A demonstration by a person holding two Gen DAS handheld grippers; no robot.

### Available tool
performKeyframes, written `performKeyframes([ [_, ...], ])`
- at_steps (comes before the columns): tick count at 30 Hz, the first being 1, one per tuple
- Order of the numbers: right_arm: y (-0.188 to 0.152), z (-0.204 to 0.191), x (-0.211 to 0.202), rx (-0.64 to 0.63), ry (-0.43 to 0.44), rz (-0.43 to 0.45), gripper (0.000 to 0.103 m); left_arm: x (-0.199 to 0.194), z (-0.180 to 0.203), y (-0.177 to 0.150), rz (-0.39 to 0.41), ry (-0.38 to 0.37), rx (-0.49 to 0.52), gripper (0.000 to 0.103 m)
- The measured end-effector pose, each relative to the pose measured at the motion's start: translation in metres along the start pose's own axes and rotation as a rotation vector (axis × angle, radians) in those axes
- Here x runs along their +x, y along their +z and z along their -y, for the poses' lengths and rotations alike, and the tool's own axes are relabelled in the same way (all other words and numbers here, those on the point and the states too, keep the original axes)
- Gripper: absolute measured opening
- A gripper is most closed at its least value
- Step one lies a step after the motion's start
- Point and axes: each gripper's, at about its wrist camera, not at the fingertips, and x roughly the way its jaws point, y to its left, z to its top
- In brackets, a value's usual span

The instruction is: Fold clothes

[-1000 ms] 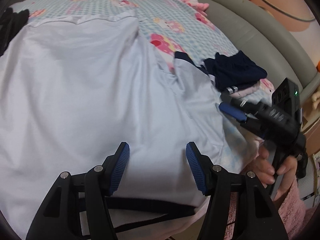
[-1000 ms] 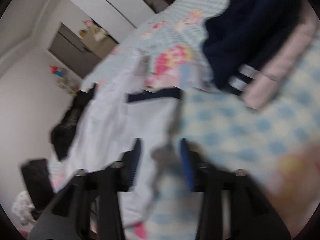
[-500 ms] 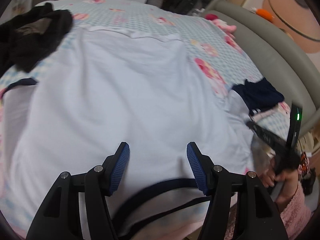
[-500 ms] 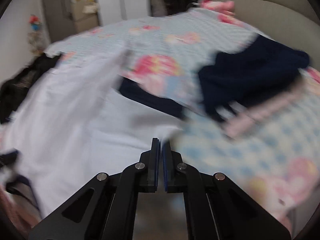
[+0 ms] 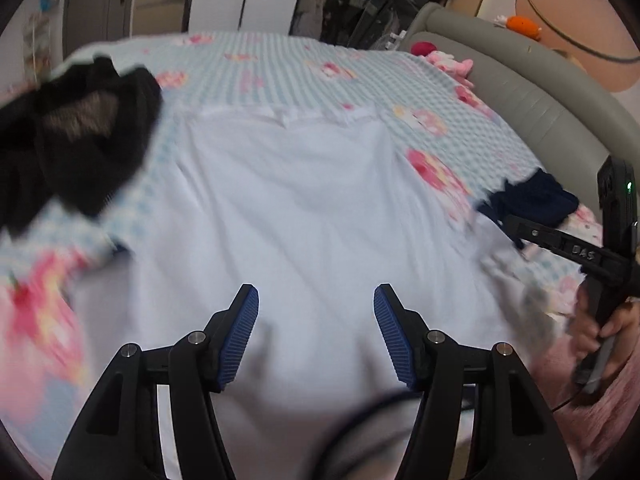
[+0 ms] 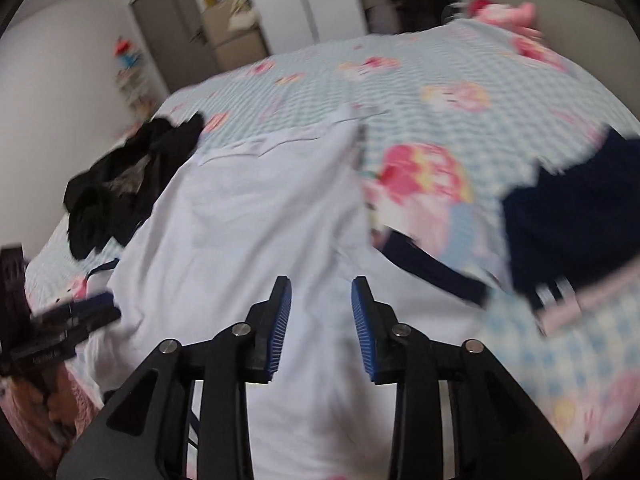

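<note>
A white shirt (image 5: 304, 216) lies spread flat across the middle of the bed, on a blue checked sheet (image 5: 288, 64) printed with pink cartoon figures. The left gripper (image 5: 316, 320) hangs over the shirt's near end with its fingers spread wide and nothing between them; the right gripper (image 6: 320, 316) hangs over the same cloth, its fingers parted a little less and likewise empty. The left camera alone shows the grey padded headboard (image 5: 520, 92) curving along the right side of the bed, and a hand (image 5: 604, 328) in a pink sleeve clutching the right tool's handle. The right camera alone shows the navy-trimmed sleeve (image 6: 432, 272) reaching out from the shirt's right edge, and beyond it a folded navy garment (image 6: 572, 216) lying on something pink. A crumpled black garment (image 5: 68, 140) lies at the far left, touching the shirt's left edge in the right camera's view. The shirt's far hem runs straight across the sheet, with open bedding beyond it and bare sheet between shirt and navy pile. Both views are blurred.
</note>
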Motion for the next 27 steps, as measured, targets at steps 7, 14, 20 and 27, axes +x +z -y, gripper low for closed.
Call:
performKeyframes([
  [7, 0.091, 0.007, 0.043, 0.030, 0.006, -0.002, 0.058, 0.041, -0.112, 0.085, -0.006, 0.085, -0.070, 0.060],
  [14, 0.171, 0.035, 0.173, -0.007, -0.121, -0.112, 0.055, 0.151, -0.179, 0.154, -0.099, 0.024, -0.188, 0.026],
  [20, 0.190, 0.062, 0.229, 0.099, -0.031, -0.115, 0.057, 0.195, -0.189, 0.181, -0.070, -0.136, -0.236, 0.029],
  [27, 0.182, 0.057, 0.270, 0.042, 0.023, -0.144, 0.061, 0.233, -0.166, 0.186, -0.142, -0.089, -0.126, 0.035],
])
